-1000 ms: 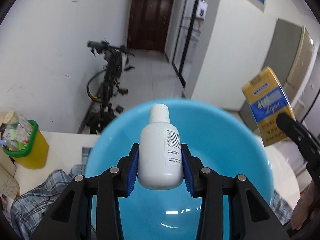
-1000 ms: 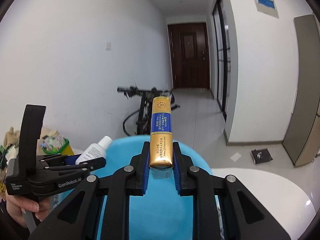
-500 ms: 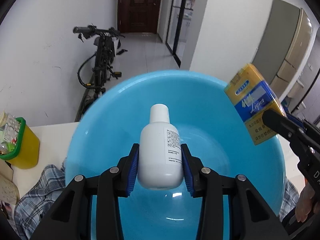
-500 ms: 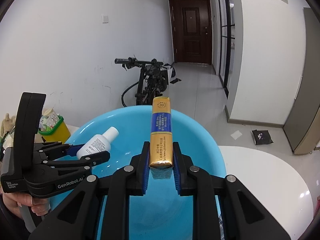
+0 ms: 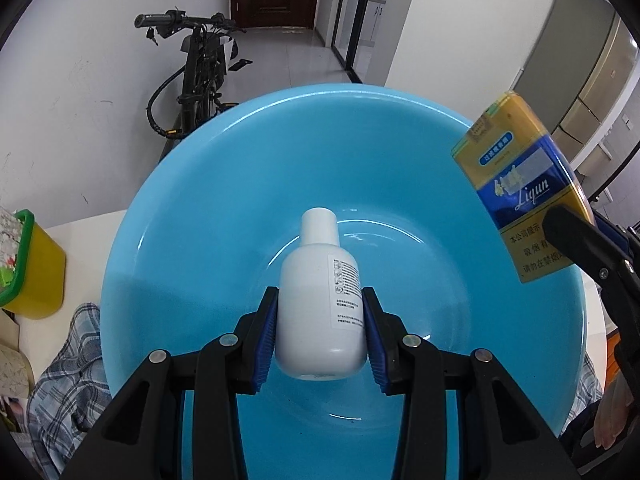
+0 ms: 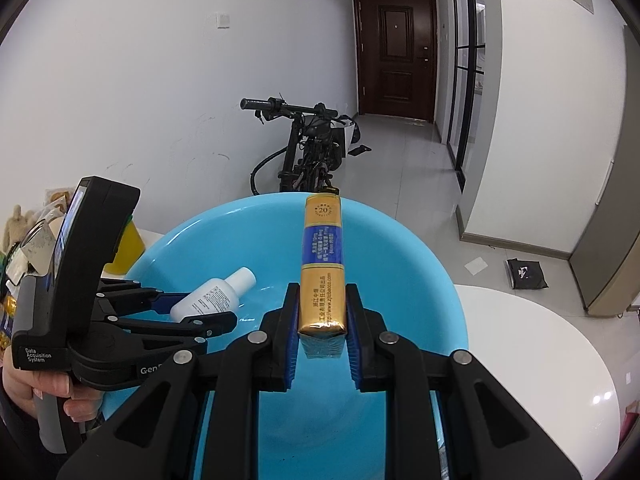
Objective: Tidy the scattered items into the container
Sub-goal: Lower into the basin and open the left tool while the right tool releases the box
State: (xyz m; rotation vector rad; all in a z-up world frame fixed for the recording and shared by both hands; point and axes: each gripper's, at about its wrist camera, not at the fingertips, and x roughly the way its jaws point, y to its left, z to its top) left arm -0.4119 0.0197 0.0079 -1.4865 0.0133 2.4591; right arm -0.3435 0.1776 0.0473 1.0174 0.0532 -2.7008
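A: Item 1, left tool [image 5: 320, 336]?
B: Its 2 blue-padded jaws pinch a white bottle [image 5: 320, 304] by the lower body, cap pointing away from the tool and printed label facing up-right. The bottle hangs over the inside of the blue basin [image 5: 208, 184], clear of its floor. In the right wrist view the same left tool [image 6: 200, 312] enters from the left, the white bottle [image 6: 216, 296] slanting down toward the basin's middle.

A: Item 2, right tool [image 6: 322, 320]?
B: Jaws pressed onto a yellow and blue cigarette pack [image 6: 322, 264], gripped at its near end, narrow side up, far end marked "20" pointing straight ahead of the tool. The pack is over the blue basin [image 6: 420, 280], above its bottom. In the left wrist view the cigarette pack [image 5: 524, 184] sits to the right of the left tool, broad face showing, over the basin's right rim, with 1 black finger [image 5: 576, 236] of the right tool across its lower corner.

A: Item 3, the container?
B: 1 blue basin, directly beneath both tools, nothing resting inside it. It stands on a white worktop [image 6: 540, 360] that extends to the right of the right tool.

A: Item 4, surroundings?
B: 1 yellow bin [image 5: 36, 272] with a green rim, left of the left tool; plaid cloth [image 5: 68, 364] under the basin's left edge; 1 bicycle [image 6: 308, 148] on the floor beyond the basin; 1 hand [image 6: 44, 392] on the left tool's handle.
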